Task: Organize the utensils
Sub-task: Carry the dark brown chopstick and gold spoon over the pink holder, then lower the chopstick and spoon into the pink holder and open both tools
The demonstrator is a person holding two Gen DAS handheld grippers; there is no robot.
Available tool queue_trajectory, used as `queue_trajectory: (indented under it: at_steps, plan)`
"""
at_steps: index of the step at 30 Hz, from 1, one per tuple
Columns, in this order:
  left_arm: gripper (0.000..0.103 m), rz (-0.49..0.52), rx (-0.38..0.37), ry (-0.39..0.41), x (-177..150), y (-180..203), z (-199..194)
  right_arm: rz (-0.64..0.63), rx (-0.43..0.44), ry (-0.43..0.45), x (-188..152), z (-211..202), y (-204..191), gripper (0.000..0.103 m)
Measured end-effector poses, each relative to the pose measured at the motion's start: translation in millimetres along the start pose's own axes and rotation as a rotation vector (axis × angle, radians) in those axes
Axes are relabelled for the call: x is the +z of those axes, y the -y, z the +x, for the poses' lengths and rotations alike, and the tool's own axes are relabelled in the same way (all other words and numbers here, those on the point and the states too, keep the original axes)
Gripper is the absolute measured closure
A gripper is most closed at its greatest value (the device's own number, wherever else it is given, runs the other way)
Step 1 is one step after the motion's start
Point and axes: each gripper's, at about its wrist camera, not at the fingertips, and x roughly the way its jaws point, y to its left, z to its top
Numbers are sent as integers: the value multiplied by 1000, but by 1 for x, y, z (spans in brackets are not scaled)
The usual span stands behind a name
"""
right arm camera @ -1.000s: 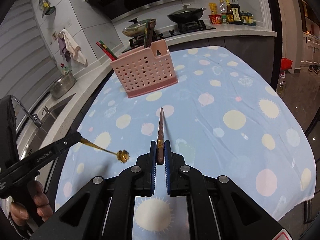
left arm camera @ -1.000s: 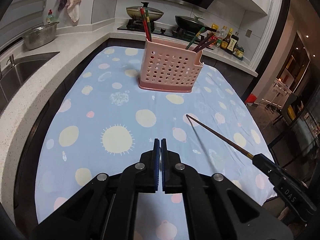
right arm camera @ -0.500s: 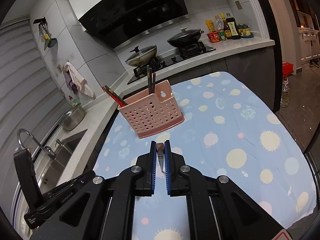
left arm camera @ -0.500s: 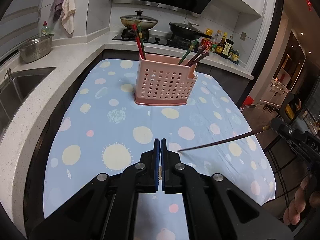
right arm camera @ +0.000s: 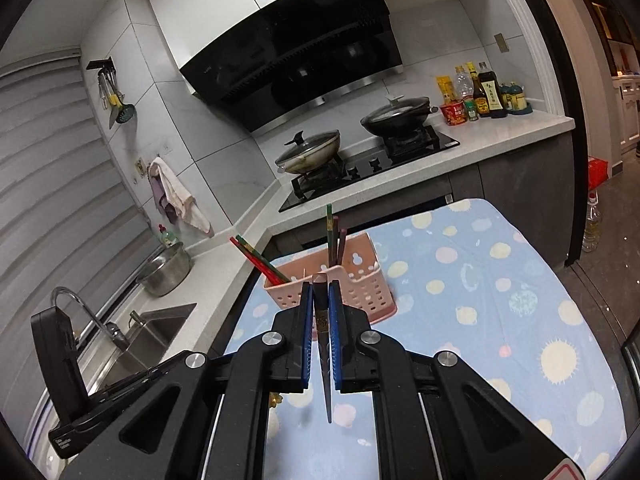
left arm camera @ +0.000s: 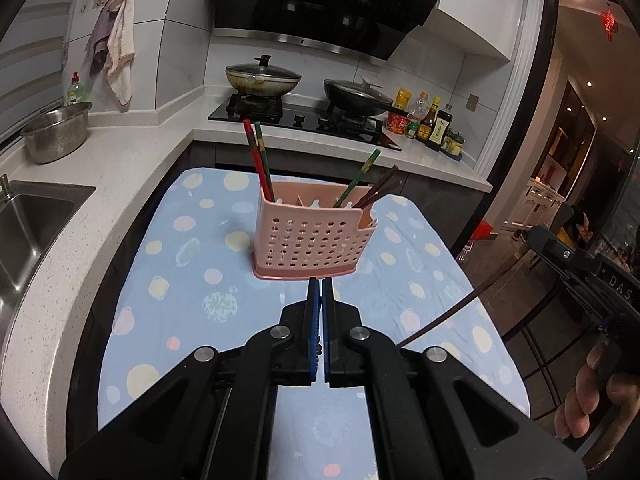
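Chopstick (right arm camera: 321, 320), dark brown, is clamped between the blue pads of the right gripper (right arm camera: 321, 286): its blunt end sticks out just past the fingertips, its thin tip runs back and down toward the camera. From the left wrist the same chopstick (left arm camera: 448, 312) shows as a dark line to the right of the left gripper (left arm camera: 320, 284), slanting down from the right gripper (left arm camera: 534, 236), with the person's right hand (left arm camera: 588, 392) on that tool's handle. Left gripper: pads pressed together on a thin gold utensil (left arm camera: 318, 350), only a sliver visible low in the slit; from the right wrist its flower-shaped head (right arm camera: 275, 400) peeks out under the right gripper's frame. Pink perforated holder (left arm camera: 312, 240) stands upright on the blue spotted cloth (left arm camera: 192, 280), straight ahead of the left gripper and, in the picture, just beyond its fingertips; gap between them not readable. From the right wrist the holder (right arm camera: 360, 288) lies ahead of and below the right gripper's tips, partly hidden by them. Holder contents: a red-and-green pair (left arm camera: 260, 160) leaning left in the left-hand compartment; one green chopstick (left arm camera: 360, 176) and some dark ones (left arm camera: 380, 190) leaning right at the right-hand end. Both grippers are off the cloth
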Motion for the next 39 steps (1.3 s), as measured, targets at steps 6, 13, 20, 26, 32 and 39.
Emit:
queue_trajectory:
  at_steps: [6,13,20,26,32,39]
  plan:
    - [102,13,-11,64,45,2,7,7,51,61,44,20,-10,96]
    - [102,41,-3,143,98,6,24,-10,69,139,92,55,-25,96]
    - [102,45,18,158,130,0,57,4,64,160,118,100,-28,96]
    - [102,54,36,132,135,-7,93,12,34,140,122,136,-20,96]
    - [102,40,44,83,128,-18,123,16,-1,69,108,169,-7,96]
    - [102,29,44,45,117,-27,140,-3,-3,1,91,189,-3,95]
